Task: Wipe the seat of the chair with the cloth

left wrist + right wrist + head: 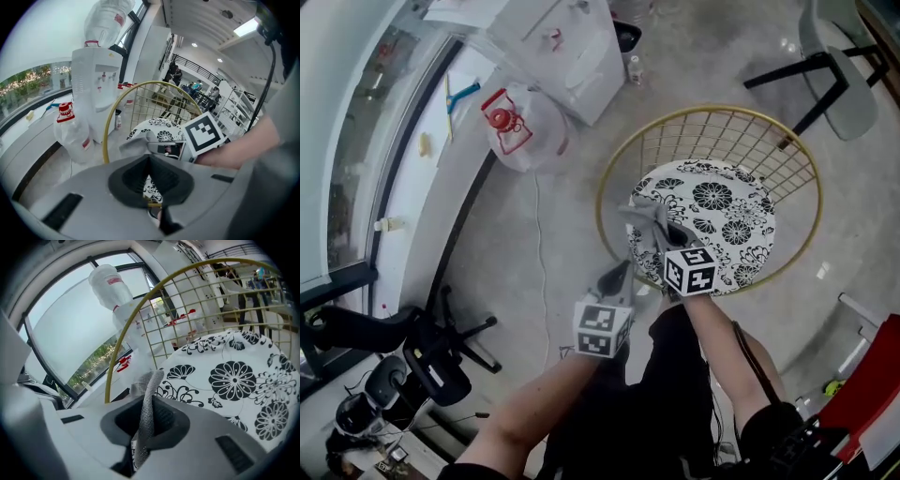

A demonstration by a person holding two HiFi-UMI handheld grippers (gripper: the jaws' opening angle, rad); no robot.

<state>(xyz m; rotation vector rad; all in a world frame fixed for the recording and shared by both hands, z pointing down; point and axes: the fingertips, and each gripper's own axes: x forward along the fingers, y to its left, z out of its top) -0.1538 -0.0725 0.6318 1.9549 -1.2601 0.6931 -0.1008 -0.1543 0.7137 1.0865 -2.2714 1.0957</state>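
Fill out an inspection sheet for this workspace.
Surface: floral seat cushion, only the cloth over its near edge.
Job's things: grey cloth bunched in the right jaws; gold wire chair upright.
Clutter: water bottle with a red cap on the floor, beside the water dispenser.
Grippers: right gripper jaws shut on the cloth; left gripper jaws shut, empty, beside the seat's near edge.
Cables: thin white cable across the floor.
Surroundings: window, black office chair, grey chair.
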